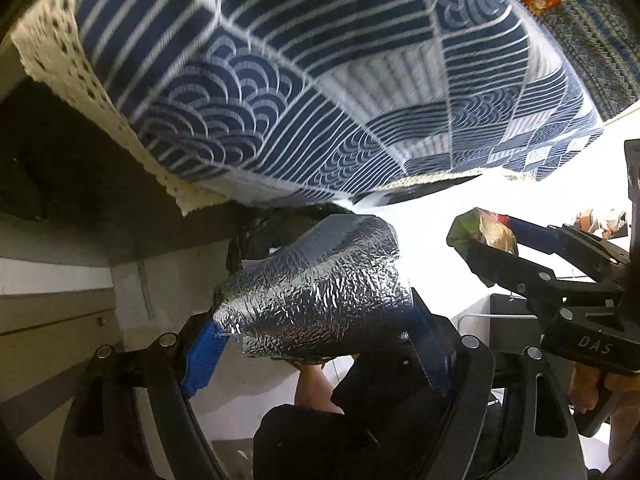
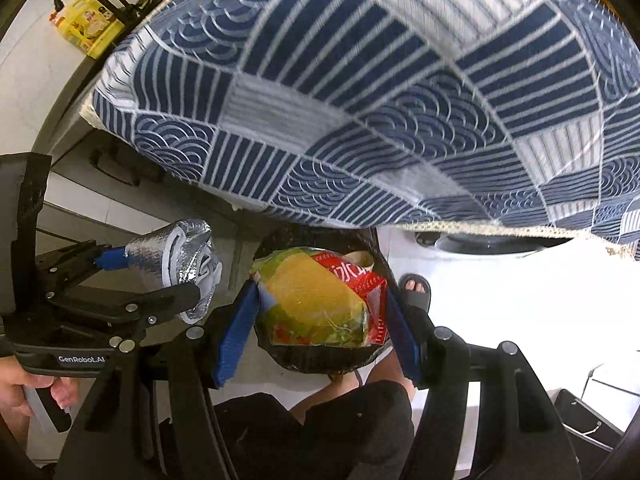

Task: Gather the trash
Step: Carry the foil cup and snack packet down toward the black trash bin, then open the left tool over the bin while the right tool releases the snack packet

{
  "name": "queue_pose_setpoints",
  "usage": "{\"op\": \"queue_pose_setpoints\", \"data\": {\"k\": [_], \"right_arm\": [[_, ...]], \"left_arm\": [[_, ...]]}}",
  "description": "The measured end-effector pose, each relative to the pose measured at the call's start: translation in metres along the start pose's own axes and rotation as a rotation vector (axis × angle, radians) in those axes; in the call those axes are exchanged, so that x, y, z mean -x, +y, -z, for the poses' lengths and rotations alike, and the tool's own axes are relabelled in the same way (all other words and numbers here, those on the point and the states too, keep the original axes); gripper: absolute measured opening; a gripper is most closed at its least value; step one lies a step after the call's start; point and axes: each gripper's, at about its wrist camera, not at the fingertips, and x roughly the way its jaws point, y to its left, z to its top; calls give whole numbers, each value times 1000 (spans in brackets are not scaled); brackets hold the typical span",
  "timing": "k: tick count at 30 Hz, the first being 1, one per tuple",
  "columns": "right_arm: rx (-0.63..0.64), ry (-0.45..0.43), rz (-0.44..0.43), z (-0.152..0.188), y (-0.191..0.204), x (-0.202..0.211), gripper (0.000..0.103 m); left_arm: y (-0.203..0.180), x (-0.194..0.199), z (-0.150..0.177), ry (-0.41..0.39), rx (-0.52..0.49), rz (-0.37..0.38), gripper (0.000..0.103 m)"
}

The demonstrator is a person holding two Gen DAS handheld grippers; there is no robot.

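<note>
Because both pieces of trash look light, soft and crushable, the left gripper [image 1: 320, 320] pinches a rolled foil wrapper [image 1: 316, 288] between its fingers, while the right gripper [image 2: 320, 312] clamps a slippery snack bag [image 2: 320, 300] across its middle, directly above a black bin [image 2: 320, 356].

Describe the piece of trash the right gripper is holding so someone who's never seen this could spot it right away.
Start at the blue-and-white patterned tablecloth hanging over the table edge. Just below it, above a black bin, the right gripper pinches a crinkly snack wrapper. It is yellow, red and green, unlike the silver foil roll held beside it.
</note>
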Motion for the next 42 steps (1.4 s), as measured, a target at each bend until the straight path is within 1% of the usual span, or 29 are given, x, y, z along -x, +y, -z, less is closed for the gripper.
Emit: {"op": "queue_pose_setpoints", "data": {"k": [9, 17, 22, 25, 27, 28, 30, 31, 34, 42], "right_arm": [[-31, 53, -12, 4, -9, -26, 63], [-80, 123, -42, 10, -20, -58, 63], [-108, 145, -66, 13, -27, -64, 63], [-123, 149, -79, 13, -30, -65, 63], [-137, 150, -97, 12, -32, -64, 64], [-148, 155, -114, 12, -33, -65, 65], [-171, 162, -142, 11, -35, -65, 77], [-178, 161, -146, 10, -36, -63, 79], [-191, 155, -149, 7, -37, -63, 81], [-205, 139, -145, 7, -43, -55, 81]], "left_arm": [[9, -31, 1, 53, 37, -12, 80], [23, -66, 7, 126, 80, -15, 80], [26, -77, 9, 151, 105, -16, 80], [24, -80, 8, 155, 109, -17, 80], [23, -80, 7, 153, 115, -13, 82], [22, -80, 5, 150, 120, -3, 86], [22, -79, 4, 142, 121, -2, 92], [21, -78, 3, 136, 120, -13, 95], [23, -78, 3, 134, 127, -19, 96], [25, -73, 1, 127, 129, -33, 96]]}}
